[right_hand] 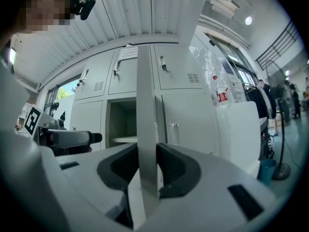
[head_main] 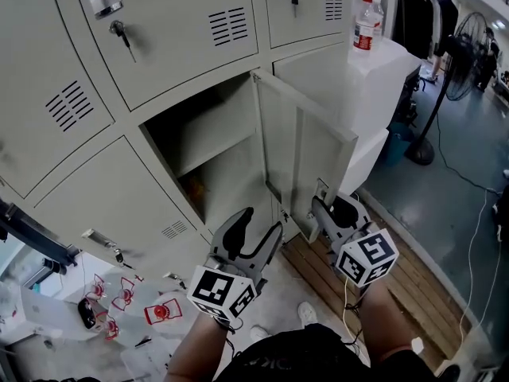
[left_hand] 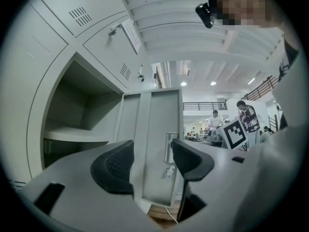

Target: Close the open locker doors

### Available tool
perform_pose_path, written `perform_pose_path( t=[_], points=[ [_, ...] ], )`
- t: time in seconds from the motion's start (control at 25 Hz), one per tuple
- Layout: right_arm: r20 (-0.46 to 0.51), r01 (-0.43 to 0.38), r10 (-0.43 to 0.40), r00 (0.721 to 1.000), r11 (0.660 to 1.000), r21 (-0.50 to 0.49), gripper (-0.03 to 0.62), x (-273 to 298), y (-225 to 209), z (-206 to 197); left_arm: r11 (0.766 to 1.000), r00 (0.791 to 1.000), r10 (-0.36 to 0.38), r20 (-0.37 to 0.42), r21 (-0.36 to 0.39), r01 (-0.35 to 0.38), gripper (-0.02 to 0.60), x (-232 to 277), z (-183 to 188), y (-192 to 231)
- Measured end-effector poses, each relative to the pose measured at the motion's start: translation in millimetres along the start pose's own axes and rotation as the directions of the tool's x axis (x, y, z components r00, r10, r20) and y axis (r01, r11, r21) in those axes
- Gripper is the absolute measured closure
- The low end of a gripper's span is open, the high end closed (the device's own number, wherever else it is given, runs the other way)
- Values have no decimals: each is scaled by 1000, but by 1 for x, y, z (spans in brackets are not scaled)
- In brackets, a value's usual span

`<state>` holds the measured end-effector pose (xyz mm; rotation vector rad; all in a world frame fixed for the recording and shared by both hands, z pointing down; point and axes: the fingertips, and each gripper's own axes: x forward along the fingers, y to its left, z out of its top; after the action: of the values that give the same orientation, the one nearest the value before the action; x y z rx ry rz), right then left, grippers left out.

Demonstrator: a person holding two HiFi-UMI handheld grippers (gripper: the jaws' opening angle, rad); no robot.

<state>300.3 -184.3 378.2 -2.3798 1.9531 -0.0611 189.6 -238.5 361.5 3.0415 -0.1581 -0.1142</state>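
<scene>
- The pale grey metal locker door [head_main: 310, 146] is standing wide open, swung out roughly square to its open compartment [head_main: 203, 138] in the grey locker bank [head_main: 175, 22]
- The right gripper [right_hand: 147, 170] is gripping the door's free edge low down, its jaws narrowed onto the thin sheet with a pad against each face
- The left gripper [left_hand: 152, 164] is hovering just beside it in front of the compartment, jaws spread wide and holding nothing, facing the door's inner side

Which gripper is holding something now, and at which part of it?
The right gripper holds the open locker door by its free edge, near the bottom. The left gripper is open and holds nothing.
</scene>
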Motion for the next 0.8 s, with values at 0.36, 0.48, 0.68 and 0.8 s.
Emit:
perform_pose_path(
  t=[0.36,0.48,0.68,0.8],
  points=[
    [6,-32,32,999,999,-13,479,8,48,-3,999,999,32,7,-14,-32,331,-42,2,22],
    [8,-35,35,999,999,-18,473,13,65,-4,999,999,45,11,-12,-45,333,-59,5,32],
    [5,-34,34,999,999,-40,467,24,92,-7,998,998,64,18,-3,-64,334,-87,10,48],
    [1,-34,34,999,999,-41,462,30,104,-8,997,997,76,24,0,-76,336,-103,14,56]
  ],
)
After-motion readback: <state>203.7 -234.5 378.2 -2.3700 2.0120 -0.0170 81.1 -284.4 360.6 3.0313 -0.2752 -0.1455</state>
